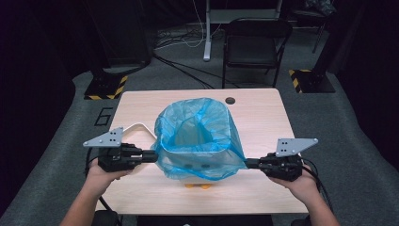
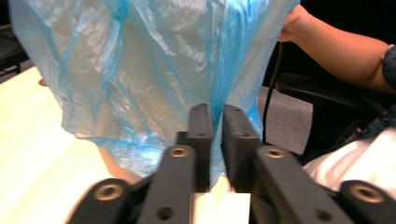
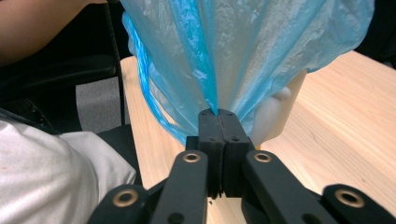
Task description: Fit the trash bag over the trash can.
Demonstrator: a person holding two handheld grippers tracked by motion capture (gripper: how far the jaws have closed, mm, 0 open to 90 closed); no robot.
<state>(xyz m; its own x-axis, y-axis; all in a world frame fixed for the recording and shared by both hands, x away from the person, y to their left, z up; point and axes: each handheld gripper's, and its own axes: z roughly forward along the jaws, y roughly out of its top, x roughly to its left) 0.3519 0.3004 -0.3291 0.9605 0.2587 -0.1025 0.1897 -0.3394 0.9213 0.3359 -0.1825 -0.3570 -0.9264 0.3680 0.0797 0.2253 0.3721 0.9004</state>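
Blue translucent plastic bin liner (image 1: 200, 136) is draping over a small white plastic waste bin (image 1: 190, 170) that is standing near the middle of a pale wooden table (image 1: 263, 117), a little toward the person's edge. Orange feet (image 1: 197, 186) are peeking out under the bin, and a white curved handle (image 1: 139, 127) is lying on the tabletop just beside the bag on the left. A round cable hole (image 1: 229, 100) is sitting in the table's far edge. Grey carpet (image 1: 357, 155) is surrounding the table in a dark room, with a black folding chair (image 1: 254, 47) and a white desk leg (image 1: 207, 33) standing beyond it, and yellow-and-black striped base plates (image 1: 107, 87) lying at either side.

Left gripper (image 1: 154, 157) is holding the bag's left hem; in the left gripper view its jaws are standing slightly apart with a fold of blue film (image 2: 215, 116) running between them, and whether the pads are pressing it is hard to tell. Right gripper (image 1: 248, 163) is pinching the bag's right hem, its jaws standing together on a gathered pleat (image 3: 212, 100). Both are pulling the liner taut sideways.
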